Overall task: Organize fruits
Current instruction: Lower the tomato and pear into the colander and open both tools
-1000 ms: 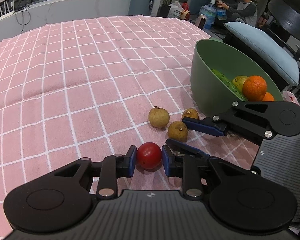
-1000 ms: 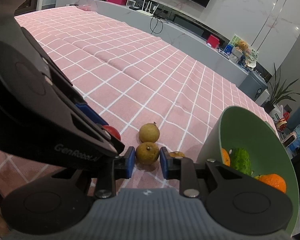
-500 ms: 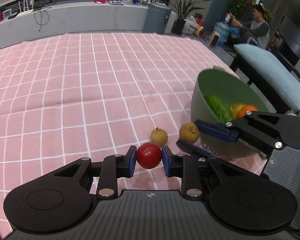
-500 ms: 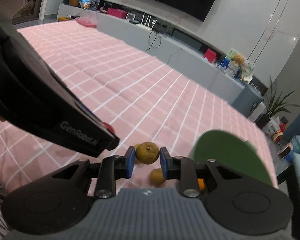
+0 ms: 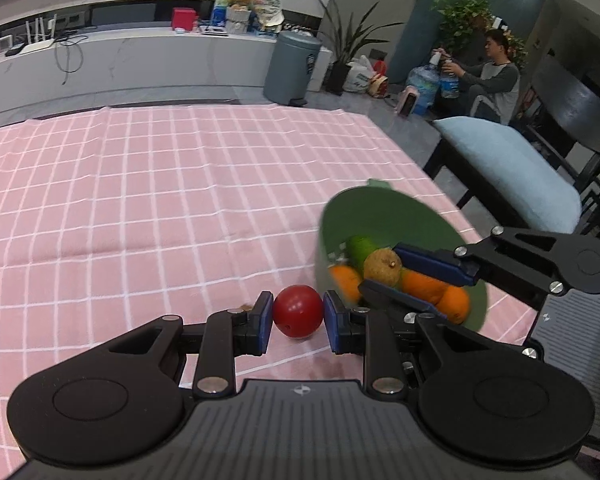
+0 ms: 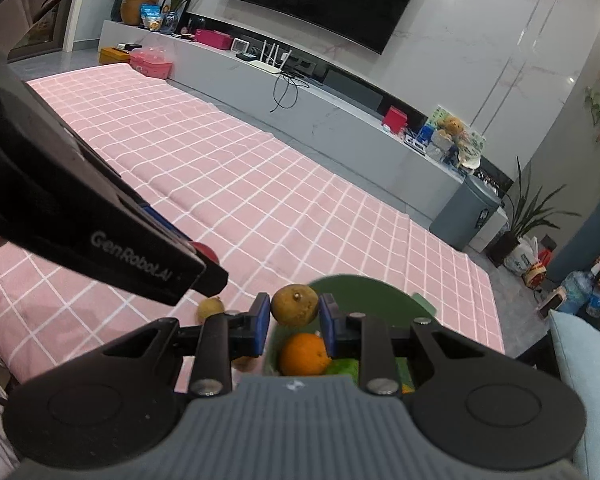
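Observation:
My left gripper point(image 5: 298, 322) is shut on a red round fruit point(image 5: 298, 311) and holds it above the pink checked cloth, just left of the green bowl point(image 5: 384, 210). My right gripper point(image 6: 294, 322) is shut on a brown round fruit point(image 6: 294, 305) and holds it over the green bowl's near rim point(image 6: 360, 284); this fruit also shows in the left wrist view point(image 5: 382, 267). The bowl holds oranges point(image 5: 436, 289) and a green fruit point(image 5: 362, 248). Another brown fruit point(image 6: 210, 307) lies on the cloth left of the bowl.
The pink checked cloth point(image 5: 160, 200) covers the table. A chair with a blue cushion point(image 5: 508, 166) stands at the table's right edge. A person point(image 5: 496, 76) sits beyond it. A grey bin point(image 5: 292, 66) and a long counter are past the far edge.
Both grippers have lifted their fruits off the cloth. The right gripper has carried the brown fruit over the bowl. The left gripper has risen with the red fruit beside the bowl.

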Available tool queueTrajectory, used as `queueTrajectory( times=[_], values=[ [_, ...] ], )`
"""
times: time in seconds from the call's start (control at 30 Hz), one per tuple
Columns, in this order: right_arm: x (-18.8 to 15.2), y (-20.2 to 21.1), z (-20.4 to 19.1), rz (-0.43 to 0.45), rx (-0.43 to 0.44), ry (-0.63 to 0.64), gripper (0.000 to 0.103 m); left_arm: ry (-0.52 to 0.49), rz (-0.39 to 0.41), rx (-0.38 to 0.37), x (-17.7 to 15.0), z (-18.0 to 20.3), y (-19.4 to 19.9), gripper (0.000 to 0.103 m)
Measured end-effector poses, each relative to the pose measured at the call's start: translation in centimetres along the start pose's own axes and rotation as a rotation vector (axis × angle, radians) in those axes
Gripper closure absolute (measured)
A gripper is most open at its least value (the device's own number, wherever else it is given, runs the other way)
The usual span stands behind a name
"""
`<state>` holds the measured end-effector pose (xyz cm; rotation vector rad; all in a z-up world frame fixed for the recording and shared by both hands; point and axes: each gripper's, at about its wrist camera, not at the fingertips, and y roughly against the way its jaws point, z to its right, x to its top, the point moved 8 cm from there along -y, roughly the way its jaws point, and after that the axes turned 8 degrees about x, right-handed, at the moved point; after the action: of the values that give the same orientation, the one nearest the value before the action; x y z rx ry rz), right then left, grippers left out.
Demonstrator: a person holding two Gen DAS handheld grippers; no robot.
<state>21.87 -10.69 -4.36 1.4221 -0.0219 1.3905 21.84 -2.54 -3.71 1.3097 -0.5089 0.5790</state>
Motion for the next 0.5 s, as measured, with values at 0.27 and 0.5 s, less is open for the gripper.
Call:
queueTrajectory(
  times=[0.27, 0.5],
  values=[
    [-1.6, 0.5, 3.6, -0.066, 0.053, -0.085, 0.081, -0.074, -0.038, -0.026, 1.1, 3.5, -2.0, 0.073],
    [-2.8, -0.9, 5.4, -0.145, 0.079, -0.074, 0.081, -0.126, -0.088, -0.030, 1.0, 5.4, -4.4, 0.073]
  ],
)
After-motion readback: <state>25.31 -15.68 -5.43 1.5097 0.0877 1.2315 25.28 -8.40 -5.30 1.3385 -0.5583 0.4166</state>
